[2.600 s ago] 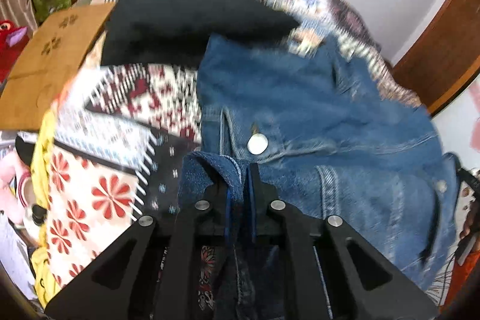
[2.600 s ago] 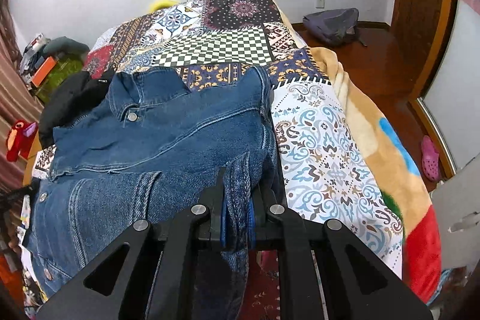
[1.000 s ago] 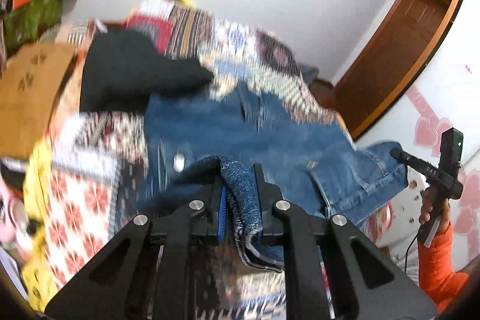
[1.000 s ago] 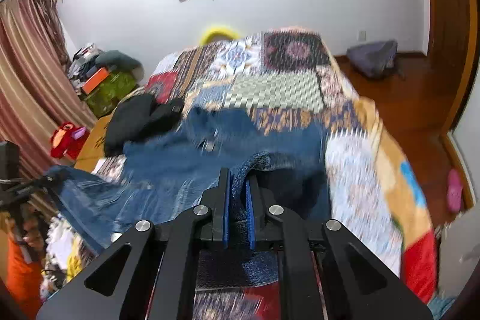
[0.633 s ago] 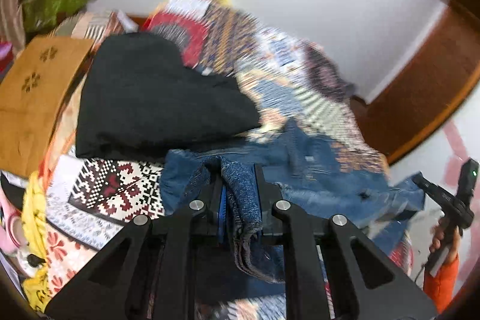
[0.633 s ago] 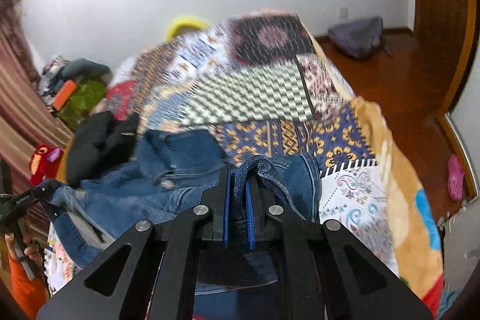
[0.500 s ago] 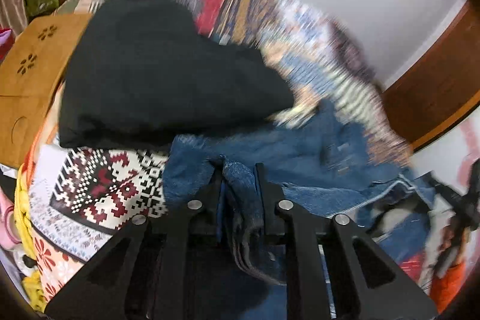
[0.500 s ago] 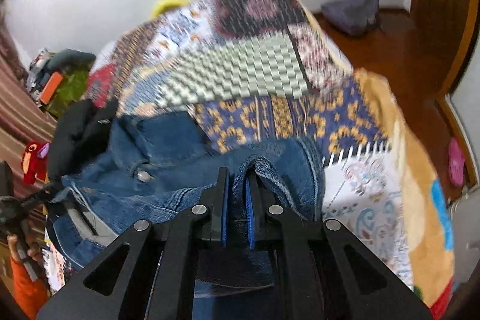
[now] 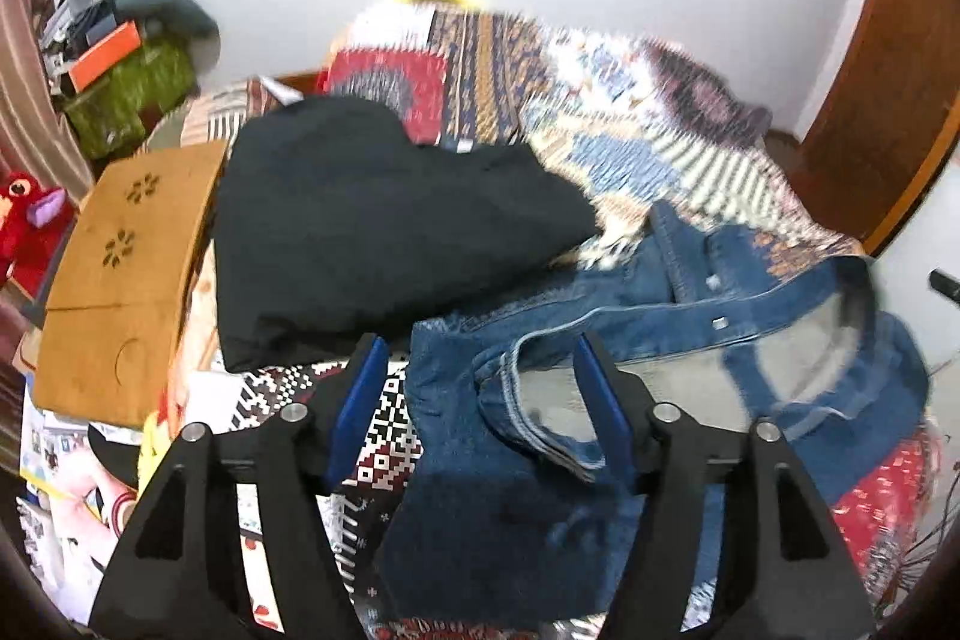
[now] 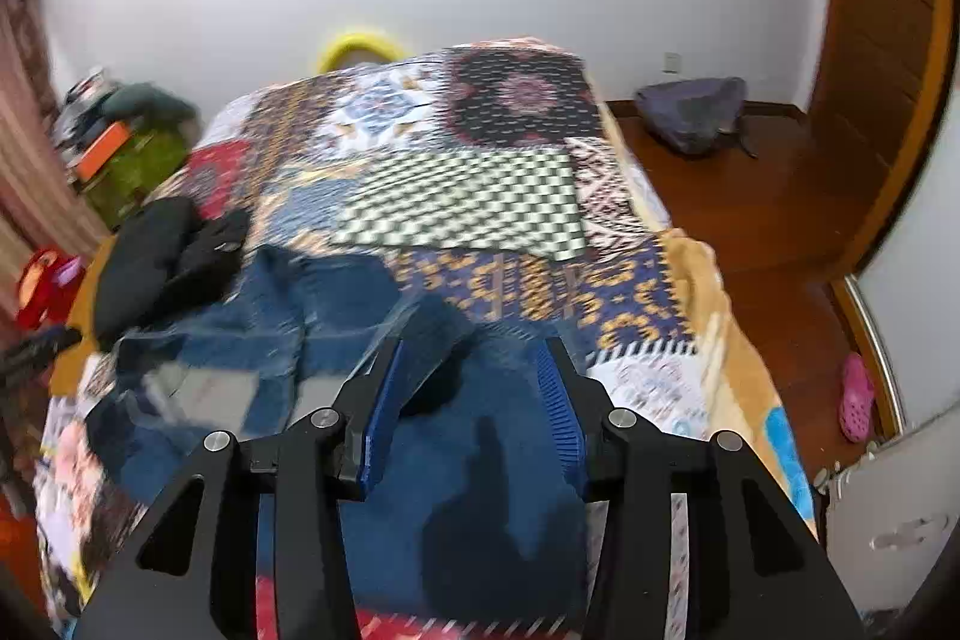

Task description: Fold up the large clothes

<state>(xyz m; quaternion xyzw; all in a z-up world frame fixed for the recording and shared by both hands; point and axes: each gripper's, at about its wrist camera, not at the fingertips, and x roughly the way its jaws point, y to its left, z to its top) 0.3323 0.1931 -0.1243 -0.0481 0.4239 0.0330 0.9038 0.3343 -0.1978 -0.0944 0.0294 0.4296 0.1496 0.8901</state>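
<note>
Both grippers, left gripper [image 9: 480, 388] and right gripper [image 10: 471, 394], are opening, releasing the denim jacket [image 9: 690, 340] lying loose between their fingers on the bed [image 10: 456, 202]; best withdraw straight back, not snagging the fold.

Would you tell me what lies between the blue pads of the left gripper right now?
In the left wrist view, the left gripper has jaws opening, with a folded edge of the denim jacket lying loose between them on the patterned quilt.

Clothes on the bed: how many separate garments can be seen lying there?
2. A denim jacket lies near the front of the bed, under both cameras. A black garment lies beyond it toward the left edge. Others may be hidden underneath.
</note>
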